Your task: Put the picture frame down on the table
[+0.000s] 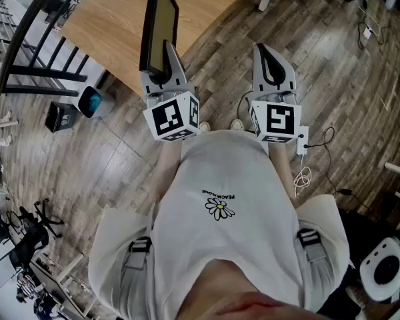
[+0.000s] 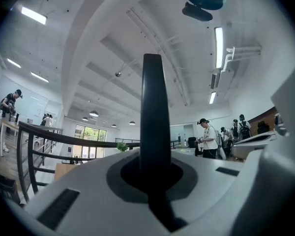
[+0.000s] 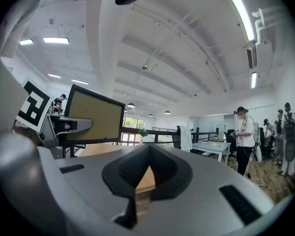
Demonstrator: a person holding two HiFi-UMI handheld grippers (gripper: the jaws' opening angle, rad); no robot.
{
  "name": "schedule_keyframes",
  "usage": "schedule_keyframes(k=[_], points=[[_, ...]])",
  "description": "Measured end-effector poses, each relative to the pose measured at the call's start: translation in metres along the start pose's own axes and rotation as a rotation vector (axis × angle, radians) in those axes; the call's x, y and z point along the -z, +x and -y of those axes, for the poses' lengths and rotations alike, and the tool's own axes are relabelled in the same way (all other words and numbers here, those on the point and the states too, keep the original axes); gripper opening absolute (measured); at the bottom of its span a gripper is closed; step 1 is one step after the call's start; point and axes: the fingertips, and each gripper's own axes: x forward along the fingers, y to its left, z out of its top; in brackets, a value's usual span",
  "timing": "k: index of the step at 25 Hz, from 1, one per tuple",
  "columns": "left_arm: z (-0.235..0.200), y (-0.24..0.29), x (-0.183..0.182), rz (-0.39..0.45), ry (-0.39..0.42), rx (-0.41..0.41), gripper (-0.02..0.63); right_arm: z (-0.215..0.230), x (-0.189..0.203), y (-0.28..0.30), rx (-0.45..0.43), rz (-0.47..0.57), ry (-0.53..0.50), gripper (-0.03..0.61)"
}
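The picture frame (image 1: pixel 161 25) is black with a tan panel and stands upright on edge over the corner of the wooden table (image 1: pixel 113 19). My left gripper (image 1: pixel 161 62) is shut on the frame's lower edge. In the left gripper view the frame (image 2: pixel 153 112) is a dark vertical bar rising from between the closed jaws of the left gripper (image 2: pixel 152 173). My right gripper (image 1: pixel 270 62) hangs beside it over the floor, shut and empty. The right gripper view looks past the right gripper (image 3: pixel 146 173) to the frame (image 3: pixel 94 114) at the left and the table (image 3: pixel 96 149) below it.
A black railing (image 1: pixel 27 52) runs along the left, with a blue bin (image 1: pixel 90 101) and a black box (image 1: pixel 61 115) on the floor near it. A white power strip (image 1: pixel 302 142) with cables lies to the right. A person (image 3: pixel 243 134) stands in the distance.
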Motion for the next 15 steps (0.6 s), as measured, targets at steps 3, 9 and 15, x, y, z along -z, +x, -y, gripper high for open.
schedule_keyframes(k=[3, 9, 15], points=[[0.006, 0.003, 0.002, -0.002, -0.004, 0.016, 0.023, 0.000, 0.004, 0.002, -0.013, -0.005, -0.002, 0.006], [0.015, 0.007, 0.006, -0.008, 0.007, 0.032, 0.023, 0.000, 0.016, 0.001, -0.033, -0.031, -0.013, 0.006], [0.030, 0.015, 0.015, -0.028, -0.016, 0.039, 0.022, 0.011, 0.026, 0.002, -0.063, -0.037, 0.023, 0.006]])
